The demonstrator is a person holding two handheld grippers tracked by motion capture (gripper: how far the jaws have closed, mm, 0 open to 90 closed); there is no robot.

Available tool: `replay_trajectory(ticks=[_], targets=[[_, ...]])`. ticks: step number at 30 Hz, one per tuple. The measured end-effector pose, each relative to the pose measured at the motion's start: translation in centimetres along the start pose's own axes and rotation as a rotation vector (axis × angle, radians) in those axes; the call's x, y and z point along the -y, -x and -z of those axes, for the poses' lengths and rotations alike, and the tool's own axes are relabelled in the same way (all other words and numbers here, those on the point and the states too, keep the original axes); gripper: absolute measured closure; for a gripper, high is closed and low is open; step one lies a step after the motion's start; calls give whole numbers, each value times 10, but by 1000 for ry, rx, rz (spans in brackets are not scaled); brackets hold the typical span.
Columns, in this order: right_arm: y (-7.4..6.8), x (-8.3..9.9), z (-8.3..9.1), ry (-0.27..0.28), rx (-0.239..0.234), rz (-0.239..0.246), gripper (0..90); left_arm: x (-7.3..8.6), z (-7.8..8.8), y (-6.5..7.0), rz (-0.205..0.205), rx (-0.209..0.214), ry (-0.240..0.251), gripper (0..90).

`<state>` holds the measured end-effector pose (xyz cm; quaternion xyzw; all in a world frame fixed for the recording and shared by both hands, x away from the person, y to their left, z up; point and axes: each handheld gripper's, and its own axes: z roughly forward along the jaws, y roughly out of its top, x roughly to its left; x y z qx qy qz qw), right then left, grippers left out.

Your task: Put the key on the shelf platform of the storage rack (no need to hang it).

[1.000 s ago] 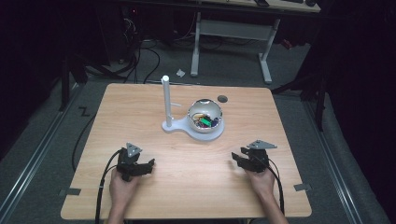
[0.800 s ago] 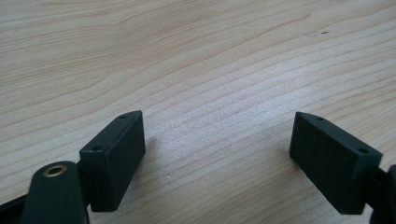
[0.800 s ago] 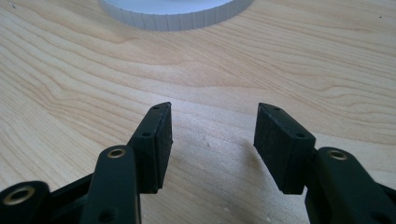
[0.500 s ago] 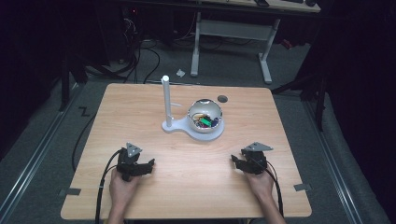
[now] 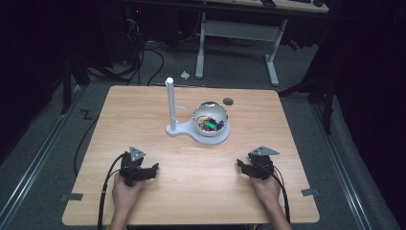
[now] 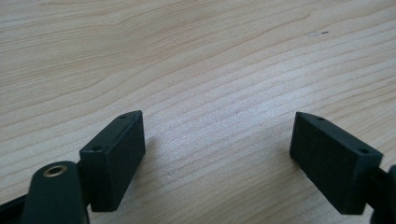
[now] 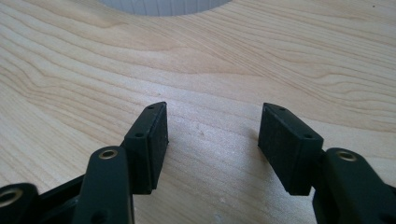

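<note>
The shiny bowl [image 5: 209,118] of small coloured bits sits mid-table toward the far side on a white base [image 5: 191,131], with a white post [image 5: 169,101] at its left. My right gripper [image 5: 242,166] has just been opening, nothing between its jaws; my left gripper [image 5: 152,168] gapes empty on the near wood. I'd approach level, jaws wide, clear of the post. I can read no writing.

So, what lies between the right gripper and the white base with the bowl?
Only bare table between right gripper and white base, in the high view.
</note>
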<state>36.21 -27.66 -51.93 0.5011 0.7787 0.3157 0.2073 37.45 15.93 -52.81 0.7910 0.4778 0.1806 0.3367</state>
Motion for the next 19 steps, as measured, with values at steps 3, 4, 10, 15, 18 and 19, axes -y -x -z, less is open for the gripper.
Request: replay_trajectory(ticks=[3, 4, 10, 15, 18, 19], targets=[[0, 0, 0, -2, 1, 0, 401, 0, 0, 0, 0, 0, 0, 186], [0, 0, 0, -2, 1, 0, 400, 0, 0, 0, 0, 0, 0, 186], [0, 0, 0, -2, 2, -1, 392, 0, 0, 0, 0, -1, -1, 186], [-1, 0, 0, -3, 4, -4, 386, 0, 0, 0, 0, 0, 0, 186], [-1, 0, 0, -3, 4, -4, 385, 0, 0, 0, 0, 0, 0, 186], [-1, 0, 0, -3, 4, -4, 385, 0, 0, 0, 1, 0, 0, 186]])
